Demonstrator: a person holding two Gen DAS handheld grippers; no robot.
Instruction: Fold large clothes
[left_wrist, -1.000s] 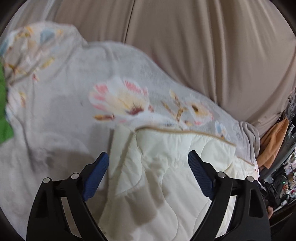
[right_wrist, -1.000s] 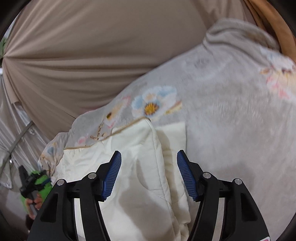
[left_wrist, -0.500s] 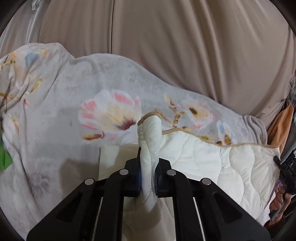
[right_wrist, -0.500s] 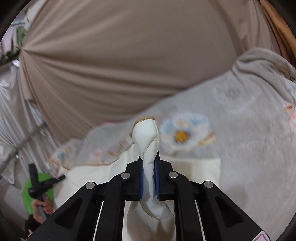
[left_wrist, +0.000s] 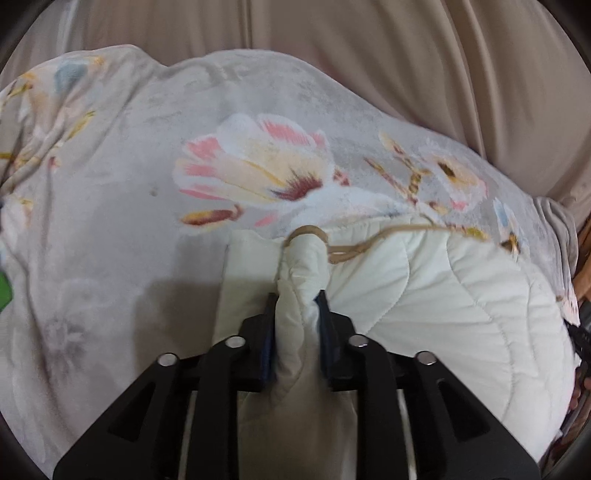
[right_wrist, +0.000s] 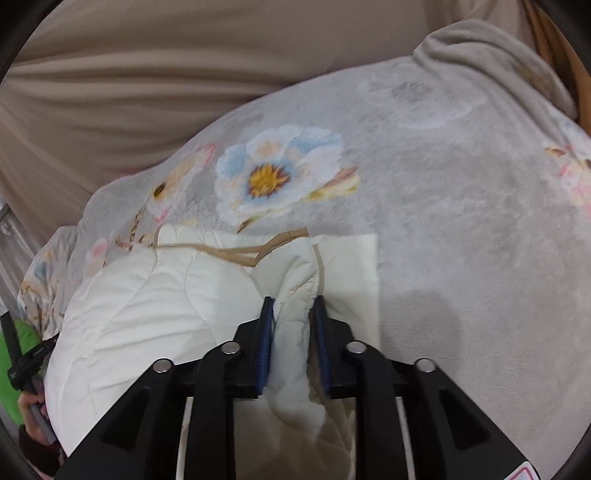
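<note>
A cream quilted blanket (left_wrist: 443, 295) with tan piping lies on a grey floral fleece blanket (left_wrist: 110, 221). My left gripper (left_wrist: 297, 299) is shut on a bunched corner of the cream quilt, which stands up between the blue pads. In the right wrist view my right gripper (right_wrist: 291, 304) is shut on another bunched corner of the same quilt (right_wrist: 147, 295). The quilt bulges between the two corners. A flat folded layer of it (right_wrist: 354, 266) lies under the right gripper's corner.
The floral fleece (right_wrist: 443, 221) covers the surface all around. Beige draped fabric (left_wrist: 406, 55) hangs behind. An orange item (left_wrist: 583, 258) shows at the far right edge. A hand on a black gripper handle against something green (right_wrist: 22, 354) is at the left edge.
A second ago both grippers were open over the quilt. They closed on its corners and lifted them. Now the corners sit lower, nearer the fleece, and the jaws stand slightly wider around the fabric.
</note>
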